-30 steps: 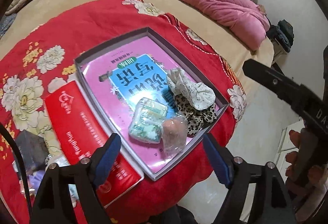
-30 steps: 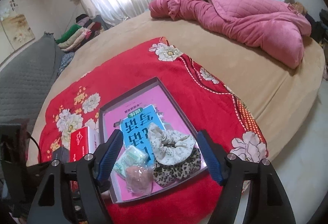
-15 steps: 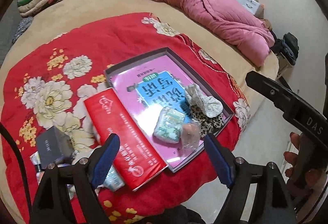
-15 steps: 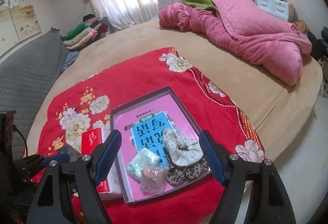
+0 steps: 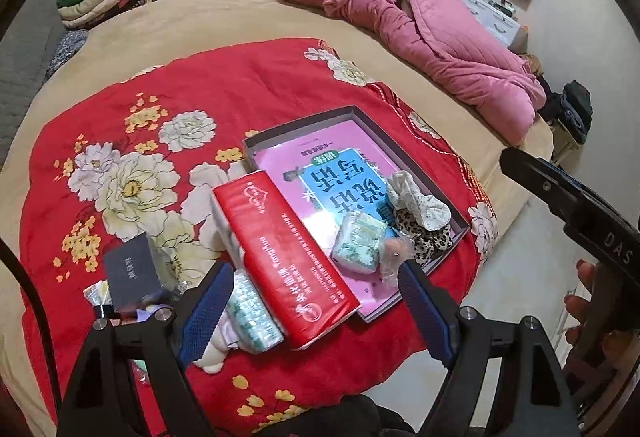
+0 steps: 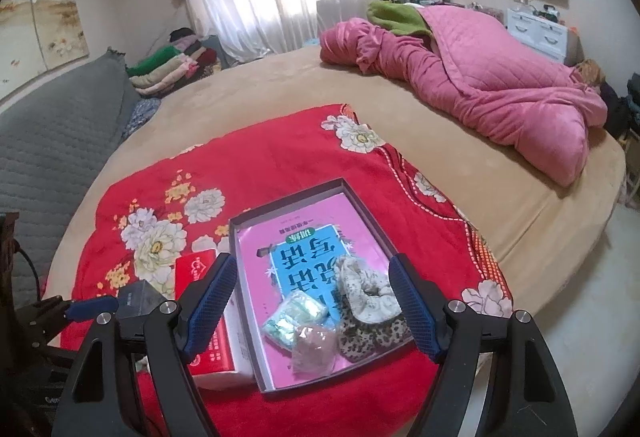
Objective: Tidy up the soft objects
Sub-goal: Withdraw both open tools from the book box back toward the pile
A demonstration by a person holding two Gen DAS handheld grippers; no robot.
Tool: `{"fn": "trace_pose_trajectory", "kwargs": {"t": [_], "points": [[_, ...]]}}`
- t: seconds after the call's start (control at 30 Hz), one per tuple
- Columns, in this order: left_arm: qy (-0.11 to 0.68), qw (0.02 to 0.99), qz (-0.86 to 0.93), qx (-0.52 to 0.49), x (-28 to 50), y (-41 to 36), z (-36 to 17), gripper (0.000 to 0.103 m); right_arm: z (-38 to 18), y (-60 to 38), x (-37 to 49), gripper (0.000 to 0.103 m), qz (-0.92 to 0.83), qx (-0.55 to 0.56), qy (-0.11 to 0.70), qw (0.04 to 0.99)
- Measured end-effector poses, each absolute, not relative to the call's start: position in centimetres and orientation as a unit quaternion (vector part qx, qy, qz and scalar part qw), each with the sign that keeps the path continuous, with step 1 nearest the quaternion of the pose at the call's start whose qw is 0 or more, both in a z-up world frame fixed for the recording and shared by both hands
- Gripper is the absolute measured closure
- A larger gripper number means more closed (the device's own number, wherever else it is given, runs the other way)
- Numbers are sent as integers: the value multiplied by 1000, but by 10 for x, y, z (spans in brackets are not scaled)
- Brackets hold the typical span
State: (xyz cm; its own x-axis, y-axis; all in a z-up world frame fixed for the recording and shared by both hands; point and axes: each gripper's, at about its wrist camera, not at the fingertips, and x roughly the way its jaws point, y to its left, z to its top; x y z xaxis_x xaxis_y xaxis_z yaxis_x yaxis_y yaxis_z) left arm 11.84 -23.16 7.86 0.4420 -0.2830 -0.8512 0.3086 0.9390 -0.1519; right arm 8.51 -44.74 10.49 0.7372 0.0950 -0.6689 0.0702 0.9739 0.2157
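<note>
Both my claws, left gripper (image 5: pixel 316 309) and right gripper (image 6: pixel 312 301), hung spread and empty. Scrunchies (image 6: pixel 370 303) lay inside the tray (image 6: pixel 288 203); a loose tissue pack (image 5: pixel 252 315) beside the red box (image 5: pixel 280 257) risked being pinched together with it.

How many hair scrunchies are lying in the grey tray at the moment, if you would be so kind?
2: a cream floral scrunchie at the grey tray's near right corner, resting on a leopard-print scrunchie beneath it. Others could be hidden underneath.
</note>
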Motion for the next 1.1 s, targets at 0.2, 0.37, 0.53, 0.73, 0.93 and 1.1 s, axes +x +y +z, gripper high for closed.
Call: {"fn": "trace_pose_trajectory", "kwargs": {"t": [0.2, 0.37, 0.53, 0.73, 0.93, 1.1], "points": [[491, 856, -163, 0, 110, -208, 84, 19, 112, -431, 77, 24, 13, 93, 352, 931], [492, 858, -149, -19, 107, -182, 88, 19, 115, -418, 75, 24, 29, 93, 350, 932], [493, 860, -132, -27, 102, -158, 91, 19, 119, -406, 76, 24, 41, 90, 348, 932], [486, 865, -116, -49, 97, -125, 100, 19, 124, -389, 76, 24, 57, 86, 343, 934], [484, 866, -98, -79, 96, -91, 105, 19, 131, -368, 77, 24, 76, 72, 339, 935], [480, 870, -78, -85, 93, -66, 109, 19, 135, -351, 77, 24, 88, 58, 337, 936]]}}
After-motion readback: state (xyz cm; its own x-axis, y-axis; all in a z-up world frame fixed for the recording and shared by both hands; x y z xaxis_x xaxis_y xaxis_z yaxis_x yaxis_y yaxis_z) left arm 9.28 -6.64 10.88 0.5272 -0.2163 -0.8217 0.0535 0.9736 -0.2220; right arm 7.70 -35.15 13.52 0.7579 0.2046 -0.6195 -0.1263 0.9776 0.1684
